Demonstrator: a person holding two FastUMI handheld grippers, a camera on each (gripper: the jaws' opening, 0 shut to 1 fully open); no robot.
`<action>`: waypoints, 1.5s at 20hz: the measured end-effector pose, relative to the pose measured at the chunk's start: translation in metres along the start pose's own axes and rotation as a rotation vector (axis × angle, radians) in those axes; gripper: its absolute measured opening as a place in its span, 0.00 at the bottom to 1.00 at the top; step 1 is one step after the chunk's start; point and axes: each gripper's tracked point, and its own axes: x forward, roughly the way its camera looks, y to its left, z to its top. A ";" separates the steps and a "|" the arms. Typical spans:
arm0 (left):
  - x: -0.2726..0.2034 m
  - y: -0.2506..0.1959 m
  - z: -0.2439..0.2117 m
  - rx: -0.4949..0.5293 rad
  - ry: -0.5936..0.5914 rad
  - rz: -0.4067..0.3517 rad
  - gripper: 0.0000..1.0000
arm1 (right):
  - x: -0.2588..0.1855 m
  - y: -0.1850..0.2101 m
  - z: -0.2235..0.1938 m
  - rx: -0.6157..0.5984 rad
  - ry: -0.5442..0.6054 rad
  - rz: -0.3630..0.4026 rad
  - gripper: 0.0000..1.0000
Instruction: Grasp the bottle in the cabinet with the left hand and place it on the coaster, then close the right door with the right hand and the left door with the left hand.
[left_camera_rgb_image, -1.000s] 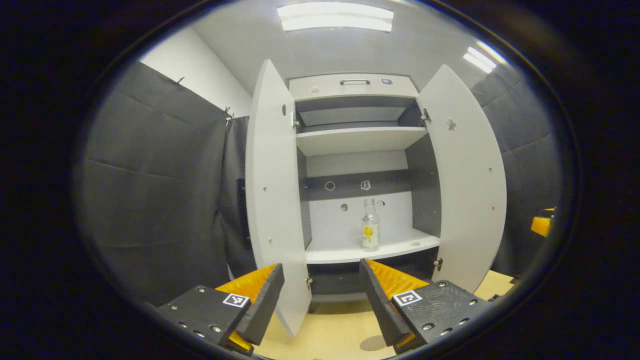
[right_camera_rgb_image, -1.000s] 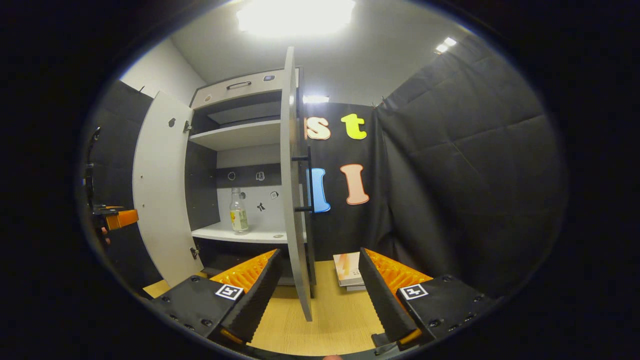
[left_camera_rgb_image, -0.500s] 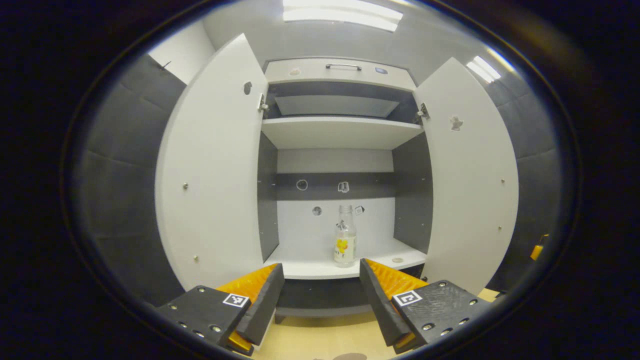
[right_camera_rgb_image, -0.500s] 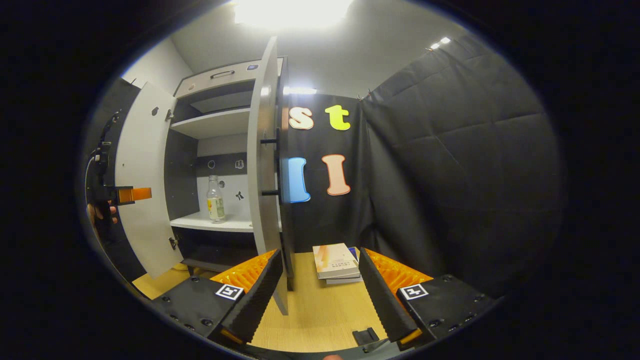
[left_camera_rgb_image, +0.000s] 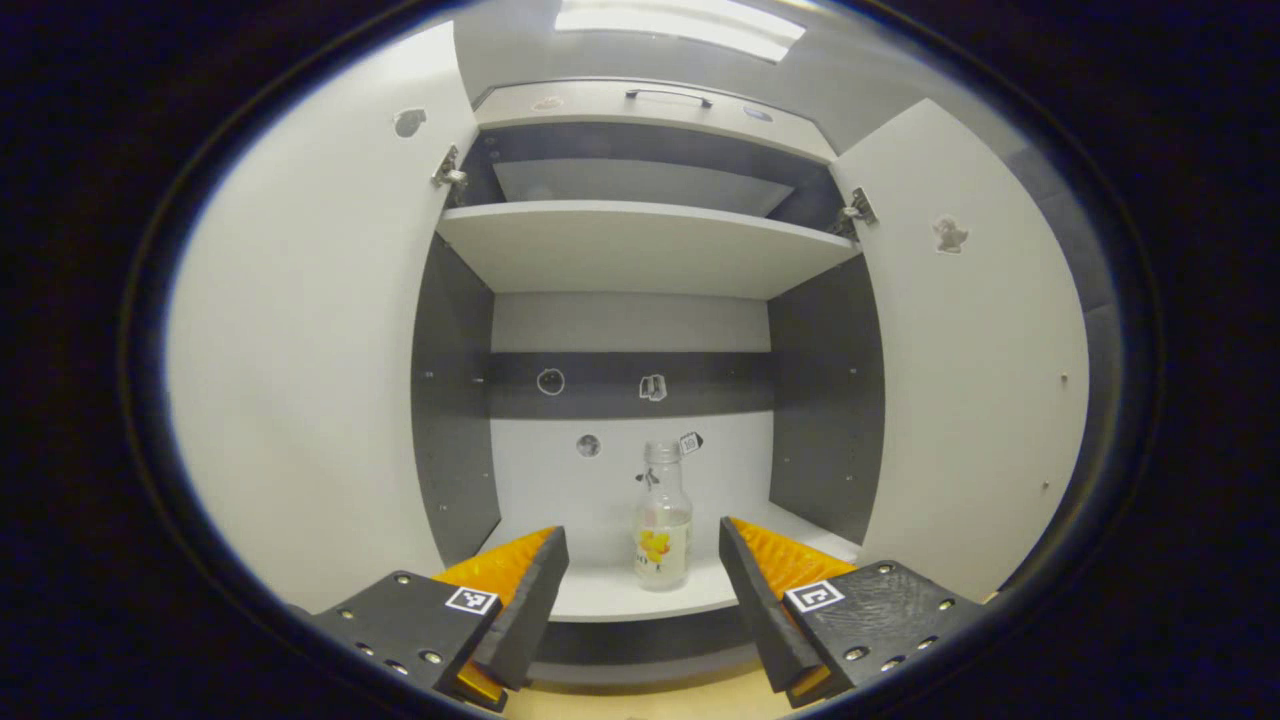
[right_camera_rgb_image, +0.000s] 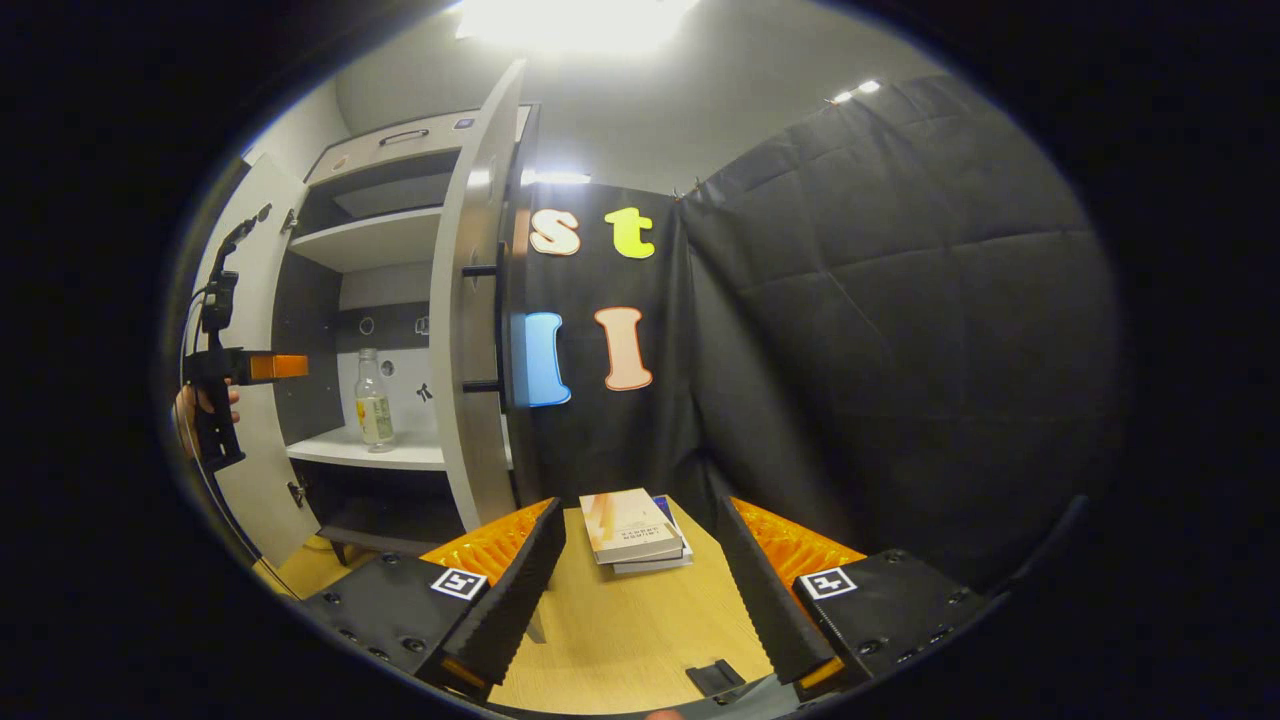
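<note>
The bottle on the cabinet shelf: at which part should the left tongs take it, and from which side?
Probably at the labelled body of the bottle, coming straight in from the open front. It stands upright on the lower shelf, with free space on both sides. The left tongs are open and roughly lined up with it, so one finger can pass each side.

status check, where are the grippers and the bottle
Left gripper open, lined up on the bottle. Bottle upright on the cabinet's lower shelf, untouched. Right gripper open over the table. Both doors open, nothing blocking.
</note>
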 end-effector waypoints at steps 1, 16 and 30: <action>0.010 -0.002 0.000 0.005 -0.002 -0.009 0.90 | 0.002 -0.002 0.001 -0.003 0.000 -0.016 0.97; 0.142 -0.011 -0.011 -0.023 0.009 -0.085 0.89 | -0.002 -0.027 0.000 -0.018 0.000 -0.244 0.98; 0.158 -0.016 -0.025 -0.044 0.053 -0.099 0.42 | -0.003 -0.026 -0.006 -0.020 0.028 -0.234 0.96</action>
